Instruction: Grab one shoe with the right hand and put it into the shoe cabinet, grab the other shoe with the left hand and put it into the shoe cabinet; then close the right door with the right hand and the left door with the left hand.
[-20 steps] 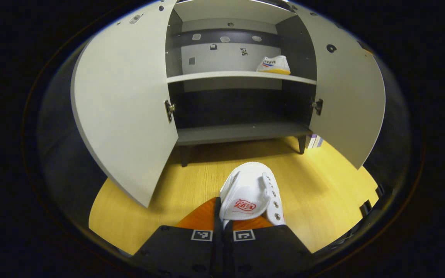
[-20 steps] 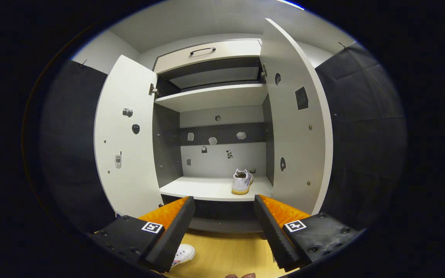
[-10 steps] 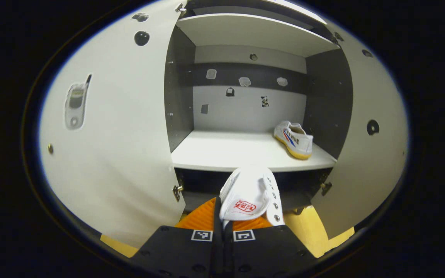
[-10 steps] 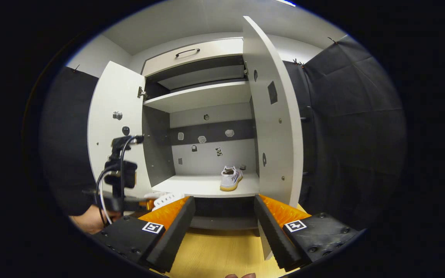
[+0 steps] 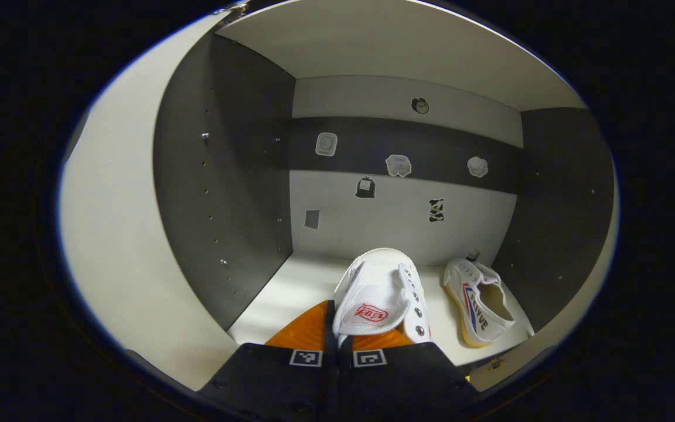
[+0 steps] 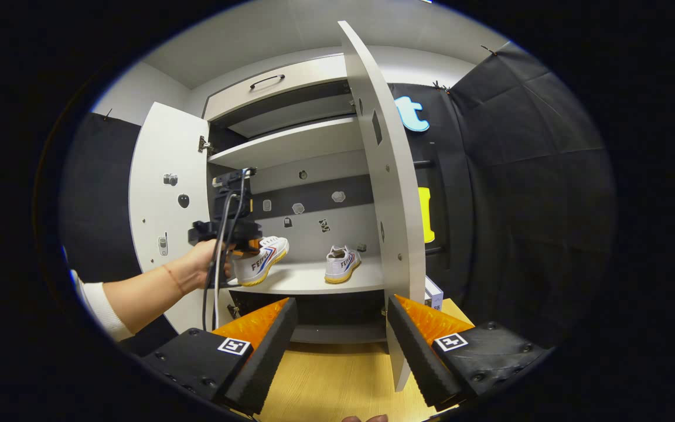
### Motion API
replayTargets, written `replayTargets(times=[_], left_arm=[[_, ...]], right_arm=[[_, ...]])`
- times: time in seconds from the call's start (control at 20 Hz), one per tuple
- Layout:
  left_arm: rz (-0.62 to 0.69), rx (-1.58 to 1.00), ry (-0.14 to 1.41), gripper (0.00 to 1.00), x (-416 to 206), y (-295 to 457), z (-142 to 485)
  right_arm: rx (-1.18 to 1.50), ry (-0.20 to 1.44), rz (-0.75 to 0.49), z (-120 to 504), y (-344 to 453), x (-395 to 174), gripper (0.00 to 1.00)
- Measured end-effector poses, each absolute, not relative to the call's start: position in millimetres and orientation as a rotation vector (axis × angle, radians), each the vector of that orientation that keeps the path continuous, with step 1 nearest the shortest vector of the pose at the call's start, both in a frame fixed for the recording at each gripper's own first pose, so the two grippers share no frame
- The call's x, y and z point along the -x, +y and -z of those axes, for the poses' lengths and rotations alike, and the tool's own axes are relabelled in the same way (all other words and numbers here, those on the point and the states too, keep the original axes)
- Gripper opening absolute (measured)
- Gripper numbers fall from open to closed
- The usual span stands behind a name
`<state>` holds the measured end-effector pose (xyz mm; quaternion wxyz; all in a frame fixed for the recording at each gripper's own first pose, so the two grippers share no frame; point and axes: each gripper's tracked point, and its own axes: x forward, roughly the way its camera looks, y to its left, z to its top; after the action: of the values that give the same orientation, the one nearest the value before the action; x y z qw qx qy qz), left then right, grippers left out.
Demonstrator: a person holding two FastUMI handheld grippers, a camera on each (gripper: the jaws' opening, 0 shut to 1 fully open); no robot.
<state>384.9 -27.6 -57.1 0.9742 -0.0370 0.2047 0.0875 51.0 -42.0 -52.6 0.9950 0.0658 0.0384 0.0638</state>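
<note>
Held shoe carried up into the shoe cabinet

A second ago the left hand-held gripper (image 5: pixel 337 346) hung low over the floor; now it has brought its white shoe (image 5: pixel 379 296) inside the shoe cabinet (image 6: pixel 308 140), over the shelf (image 6: pixel 308 284), near the other shoe (image 5: pixel 478 299).

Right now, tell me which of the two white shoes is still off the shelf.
The shoe clamped in the left gripper, hanging above the shelf's left end; the other shoe sits flat toward the right.
</note>
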Motion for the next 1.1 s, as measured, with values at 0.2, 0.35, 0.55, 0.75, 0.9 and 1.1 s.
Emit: replayTargets(times=[0.2, 0.35, 0.55, 0.75, 0.9, 1.1], left_arm=[[-0.224, 0.045, 0.489, 0.05, -433, -23, 80], [-0.25, 0.0, 0.535, 0.05, -459, -16, 100], [-0.275, 0.004, 0.569, 0.05, -469, -15, 121], [-0.287, 0.018, 0.602, 0.05, -467, -15, 132], [-0.254, 0.007, 0.611, 0.07, -470, -19, 134], [-0.252, -0.093, 0.591, 0.3, -464, -20, 122]], right_arm=[[-0.14, 0.072, -0.148, 51, -51, -58, 0.98], [-0.124, 0.063, -0.187, 51, -47, -59, 0.96], [-0.145, 0.067, -0.212, 51, -44, -61, 0.96], [-0.144, 0.082, -0.209, 56, -44, -60, 0.96], [-0.15, 0.084, -0.197, 56, -48, -56, 0.97], [-0.164, 0.084, -0.182, 54, -47, -52, 0.98]])
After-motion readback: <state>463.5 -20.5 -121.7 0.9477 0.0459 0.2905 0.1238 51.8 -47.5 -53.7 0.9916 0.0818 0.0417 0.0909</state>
